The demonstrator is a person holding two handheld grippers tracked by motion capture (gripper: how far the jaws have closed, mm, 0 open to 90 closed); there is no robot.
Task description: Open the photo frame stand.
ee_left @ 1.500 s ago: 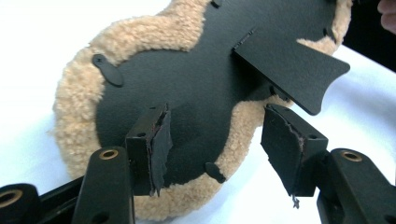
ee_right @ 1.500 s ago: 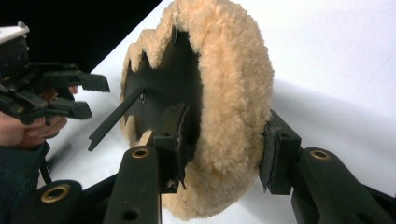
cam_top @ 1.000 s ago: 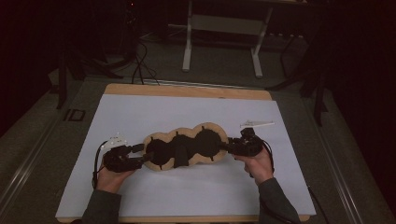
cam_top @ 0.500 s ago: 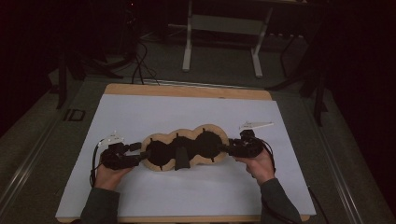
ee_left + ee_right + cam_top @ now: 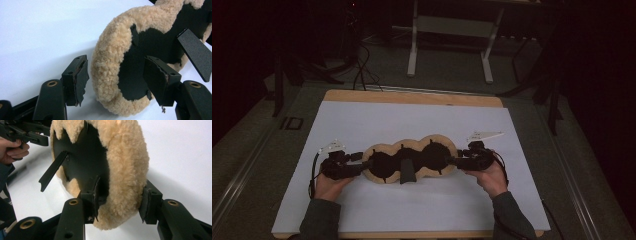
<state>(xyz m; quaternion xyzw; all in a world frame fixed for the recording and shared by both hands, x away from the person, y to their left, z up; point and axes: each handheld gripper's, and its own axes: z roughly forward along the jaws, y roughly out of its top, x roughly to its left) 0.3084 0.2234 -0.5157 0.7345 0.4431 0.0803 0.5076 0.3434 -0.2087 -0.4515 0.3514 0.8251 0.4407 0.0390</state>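
The left gripper (image 5: 362, 165) stands spread, its jaws either side of one end of a fleece-edged black pad (image 5: 409, 160) without touching it; the right gripper (image 5: 455, 161) is clamped on the opposite end, both jaws pressed into the woolly rim. The bench (image 5: 412, 97) carries a white sheet (image 5: 412, 125), with dim floor, cables and a metal stand (image 5: 452, 25) behind. The one pad, with three rounded lobes, lies mid-sheet between the two grippers, a black strap (image 5: 407, 172) hanging off it.
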